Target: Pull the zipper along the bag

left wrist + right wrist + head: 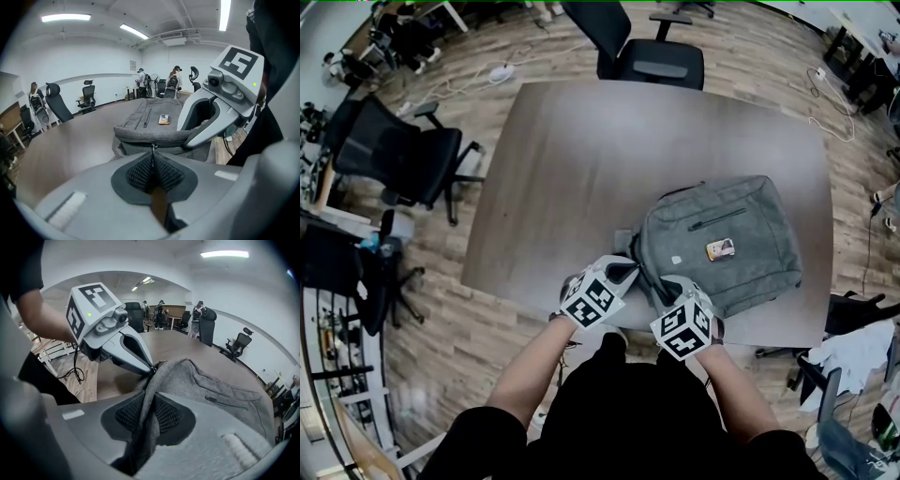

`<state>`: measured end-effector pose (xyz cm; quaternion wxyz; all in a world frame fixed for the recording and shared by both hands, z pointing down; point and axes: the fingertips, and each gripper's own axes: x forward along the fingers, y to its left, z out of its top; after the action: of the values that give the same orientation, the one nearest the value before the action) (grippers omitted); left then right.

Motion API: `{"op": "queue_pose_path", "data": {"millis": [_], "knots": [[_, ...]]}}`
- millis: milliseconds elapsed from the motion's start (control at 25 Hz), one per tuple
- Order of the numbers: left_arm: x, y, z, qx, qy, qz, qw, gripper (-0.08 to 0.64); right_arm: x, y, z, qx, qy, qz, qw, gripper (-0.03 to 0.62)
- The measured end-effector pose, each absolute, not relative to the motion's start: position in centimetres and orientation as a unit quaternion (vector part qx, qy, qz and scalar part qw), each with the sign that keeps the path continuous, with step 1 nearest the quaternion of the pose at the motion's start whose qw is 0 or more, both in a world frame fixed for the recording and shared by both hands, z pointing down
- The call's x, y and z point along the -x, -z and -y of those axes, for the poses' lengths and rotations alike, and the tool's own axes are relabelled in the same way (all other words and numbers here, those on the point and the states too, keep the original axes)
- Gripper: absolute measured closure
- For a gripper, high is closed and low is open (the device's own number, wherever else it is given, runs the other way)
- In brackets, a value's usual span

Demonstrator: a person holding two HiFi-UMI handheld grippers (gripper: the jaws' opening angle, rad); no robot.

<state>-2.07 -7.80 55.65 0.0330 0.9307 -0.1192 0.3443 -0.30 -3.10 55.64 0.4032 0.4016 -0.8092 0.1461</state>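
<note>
A grey backpack [722,239] lies flat on the brown table [581,169], its near end at the table's front edge. My left gripper [628,267] is at the bag's near left corner and is shut on the small metal zipper pull [153,148], which stands pinched between the black pads [138,171]. My right gripper [668,287] sits just to its right and is shut on a fold of the bag's grey fabric [147,394], which runs between its pads. In the right gripper view the left gripper's fingertips [151,369] touch the raised edge of the bag.
A small orange tag [720,248] and a front pocket zipper [717,219] lie on top of the bag. Black office chairs stand at the table's far side [642,52] and left [398,150]. People stand far off across the room [157,82].
</note>
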Motion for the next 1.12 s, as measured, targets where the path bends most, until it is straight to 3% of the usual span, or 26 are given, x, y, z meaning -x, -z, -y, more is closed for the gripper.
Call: {"op": "queue_pose_path", "data": {"millis": [520, 1120], "knots": [[2.8, -55.7, 7.1, -0.937, -0.335, 0.085, 0.052, 0.531, 0.6, -55.8, -0.8, -0.286, 0.009, 0.848, 0.446, 0.525], [1.2, -56.5, 5.8, -0.940, -0.333, 0.039, 0.071, 0.529, -2.2, -56.7, -4.0, -0.189, 0.060, 0.871, 0.449, 0.525]]}}
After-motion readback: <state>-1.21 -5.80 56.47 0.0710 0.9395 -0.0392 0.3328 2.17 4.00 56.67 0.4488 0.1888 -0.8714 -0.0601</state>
